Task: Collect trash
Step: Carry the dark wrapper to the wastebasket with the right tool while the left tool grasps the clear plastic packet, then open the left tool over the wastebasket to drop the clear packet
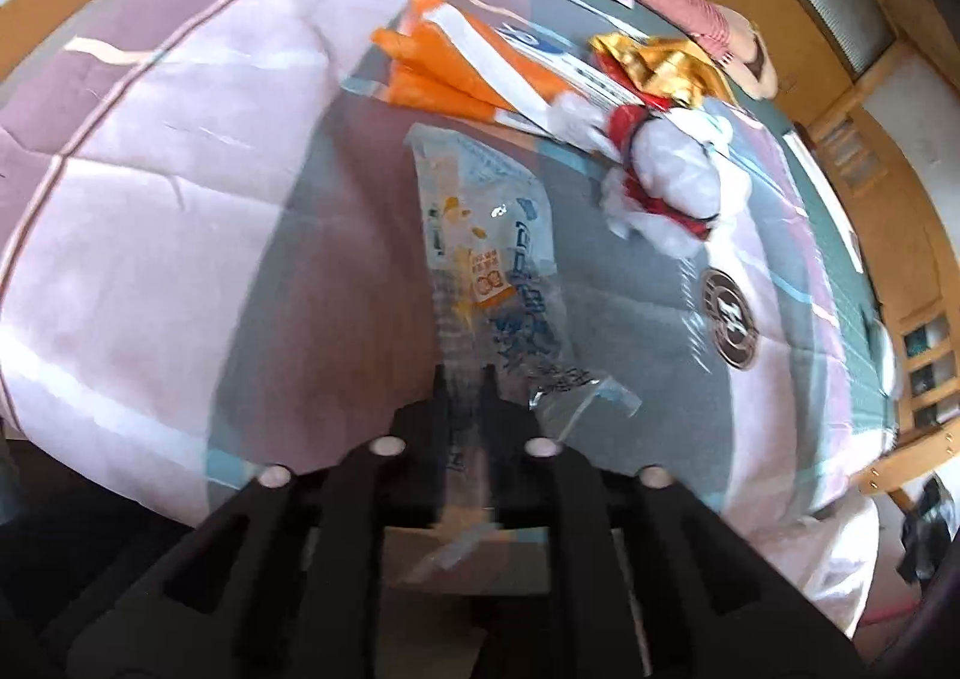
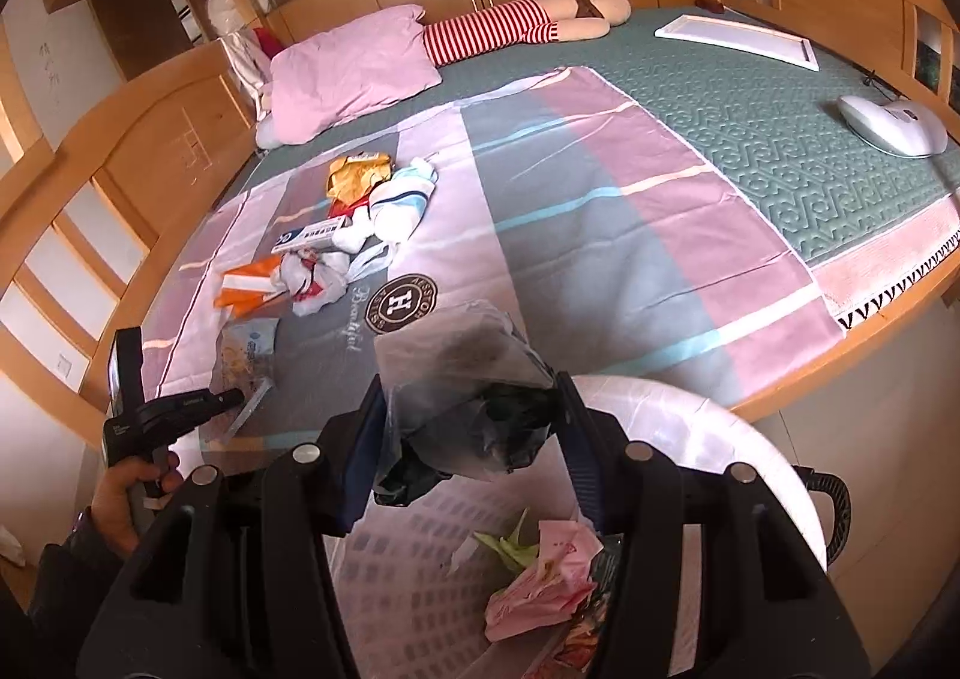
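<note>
My left gripper [image 1: 465,379] is shut on the near end of a clear plastic snack wrapper [image 1: 486,235] lying on the quilt; it also shows in the right wrist view [image 2: 231,397] with the wrapper [image 2: 249,346]. Beyond it lie an orange-and-white package [image 1: 456,73], crumpled white-and-red plastic [image 1: 666,181] and a gold wrapper [image 1: 660,67]. My right gripper [image 2: 468,409] is open, and a dark crumpled plastic bag [image 2: 480,391] sits loosely between its fingers, above a white trash bin [image 2: 690,427] that holds pink paper and other scraps [image 2: 540,577].
A patchwork quilt [image 2: 600,235] covers the bed. A pink pillow [image 2: 354,61], a striped plush toy [image 2: 510,28], a white frame [image 2: 738,40] and a white device [image 2: 894,124] lie on the green mattress. Wooden bed rails run along the left.
</note>
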{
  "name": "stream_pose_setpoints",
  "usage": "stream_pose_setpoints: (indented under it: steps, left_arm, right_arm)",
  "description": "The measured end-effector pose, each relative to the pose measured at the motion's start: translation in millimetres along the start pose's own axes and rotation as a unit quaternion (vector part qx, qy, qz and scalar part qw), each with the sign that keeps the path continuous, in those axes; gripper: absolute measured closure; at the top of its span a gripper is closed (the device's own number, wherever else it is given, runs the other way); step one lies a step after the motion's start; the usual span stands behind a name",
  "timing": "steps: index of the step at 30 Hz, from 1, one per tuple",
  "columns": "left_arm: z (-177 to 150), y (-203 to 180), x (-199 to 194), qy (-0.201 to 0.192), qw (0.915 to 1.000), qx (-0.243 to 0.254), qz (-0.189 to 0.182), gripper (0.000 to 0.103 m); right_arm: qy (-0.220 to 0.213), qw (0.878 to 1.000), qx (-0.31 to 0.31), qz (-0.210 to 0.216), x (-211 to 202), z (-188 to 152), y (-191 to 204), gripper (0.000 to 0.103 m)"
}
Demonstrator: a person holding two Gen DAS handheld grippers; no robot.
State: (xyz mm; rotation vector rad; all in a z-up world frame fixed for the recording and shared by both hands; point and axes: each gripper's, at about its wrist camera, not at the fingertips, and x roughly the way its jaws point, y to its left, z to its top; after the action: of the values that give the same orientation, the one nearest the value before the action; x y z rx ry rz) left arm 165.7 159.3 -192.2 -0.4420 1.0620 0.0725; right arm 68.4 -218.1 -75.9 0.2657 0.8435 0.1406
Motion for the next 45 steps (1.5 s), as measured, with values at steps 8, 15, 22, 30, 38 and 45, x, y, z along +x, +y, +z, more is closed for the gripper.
stream_pose_setpoints:
  steps: [8,15,22,30,38,45]
  left_arm:
    - [3,-39,22,-0.019,0.9945,0.080,0.065,0.078]
    - [-9,-47,-22,-0.078,0.9919,0.100,-0.002,0.099]
    - [-50,-77,-96,-0.148,0.9762,0.142,-0.070,0.099]
    - [-103,-139,-129,-0.140,0.9522,0.240,-0.128,0.099]
    - [-173,-207,-121,-0.071,0.8955,0.387,-0.207,0.099]
    - [-210,-229,-118,-0.067,0.8659,0.450,-0.209,0.039]
  right_arm:
    - [0.004,1.000,-0.010,-0.016,-8,-8,-1,0.049]
    - [0.004,0.999,-0.020,-0.050,-13,-21,-11,0.049]
    - [0.065,0.994,-0.032,-0.085,3,-49,-28,0.049]
    - [0.044,0.997,-0.004,-0.070,-20,-54,-42,0.032]
    - [-0.099,0.990,0.076,-0.070,-91,-29,-77,0.031]
    - [-0.100,0.989,0.082,-0.075,-91,-25,-84,0.030]
